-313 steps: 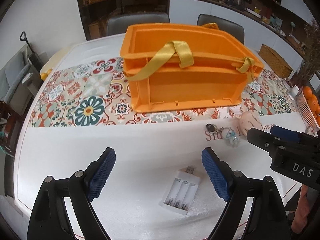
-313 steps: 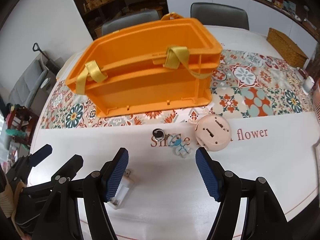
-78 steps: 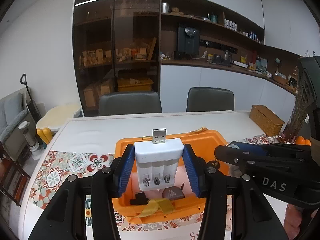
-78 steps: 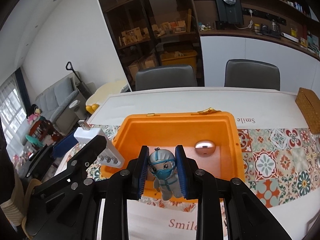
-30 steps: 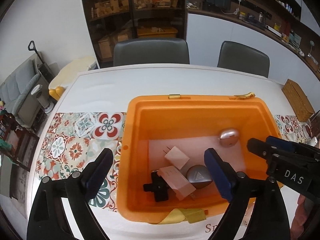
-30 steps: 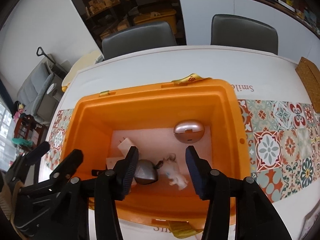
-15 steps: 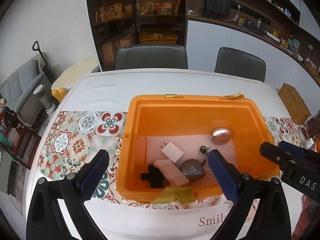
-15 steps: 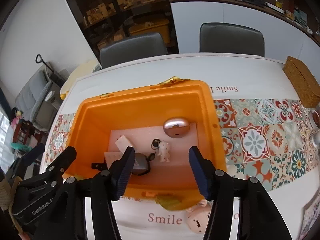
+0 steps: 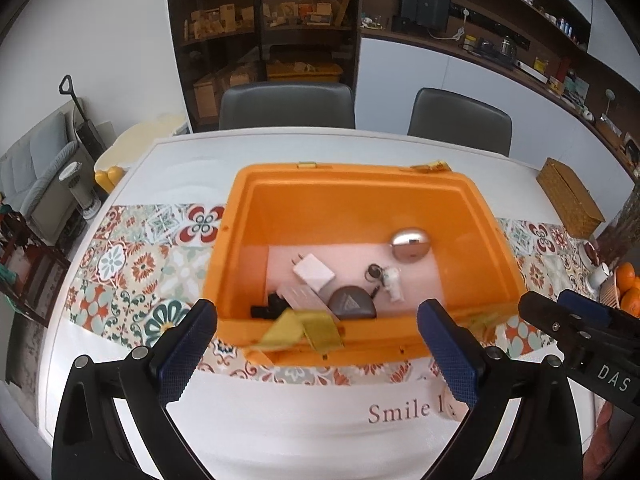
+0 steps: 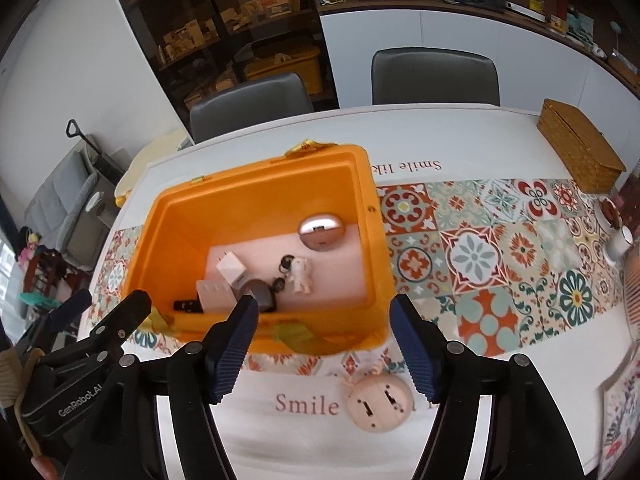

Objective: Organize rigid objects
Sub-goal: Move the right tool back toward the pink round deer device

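The orange bin (image 9: 352, 200) stands open on the patterned runner. On its floor lie a white plug (image 9: 314, 271), a white battery charger (image 9: 304, 298), a grey round case (image 9: 352, 303), a small figure keychain (image 9: 390, 282), a silver oval (image 9: 410, 243) and a black piece (image 9: 268, 308). My left gripper (image 9: 316, 320) hangs wide open before the bin's near wall, holding nothing. My right gripper (image 10: 325, 312) is beside it, its jaws opening with nothing between them. Below it a round pink object (image 10: 378, 402) lies on the white tablecloth.
A yellow strap (image 9: 304, 330) droops over the bin's near wall. A wicker box (image 10: 580, 144) sits at the far right of the table, with a white mug (image 10: 618, 246) and oranges (image 9: 628, 280) near the right edge. Two grey chairs (image 9: 286, 106) stand behind.
Both grippers have let go: the charger and the figure keychain now lie in the bin. Both have drawn back toward the table's near edge, and the right jaws have widened.
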Demonstrator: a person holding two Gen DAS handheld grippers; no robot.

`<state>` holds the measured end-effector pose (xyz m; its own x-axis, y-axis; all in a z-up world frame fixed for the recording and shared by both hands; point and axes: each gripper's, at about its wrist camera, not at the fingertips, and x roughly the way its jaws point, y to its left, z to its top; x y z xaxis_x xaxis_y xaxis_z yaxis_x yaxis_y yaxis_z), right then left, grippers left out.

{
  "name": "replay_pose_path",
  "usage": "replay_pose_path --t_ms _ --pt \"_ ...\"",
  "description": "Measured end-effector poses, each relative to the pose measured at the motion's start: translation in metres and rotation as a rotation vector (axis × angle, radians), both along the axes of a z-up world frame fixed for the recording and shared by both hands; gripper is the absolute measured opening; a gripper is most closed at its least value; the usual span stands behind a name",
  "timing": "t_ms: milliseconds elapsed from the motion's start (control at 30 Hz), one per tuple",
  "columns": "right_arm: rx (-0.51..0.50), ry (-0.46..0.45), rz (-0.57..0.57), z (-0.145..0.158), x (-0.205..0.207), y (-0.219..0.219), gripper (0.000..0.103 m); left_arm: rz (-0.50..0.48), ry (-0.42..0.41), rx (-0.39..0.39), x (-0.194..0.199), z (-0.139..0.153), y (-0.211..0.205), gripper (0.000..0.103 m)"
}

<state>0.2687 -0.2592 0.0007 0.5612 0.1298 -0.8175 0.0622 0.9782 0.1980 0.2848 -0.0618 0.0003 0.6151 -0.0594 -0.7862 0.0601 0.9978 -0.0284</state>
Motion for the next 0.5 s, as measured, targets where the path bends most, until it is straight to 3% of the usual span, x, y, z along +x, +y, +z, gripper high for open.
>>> replay_pose_path --t_ms 500 --pt "-0.017 0.075 0.012 -0.032 -0.025 -0.006 0.074 0.060 0.068 -0.001 -0.030 -0.032 0.000 0.102"
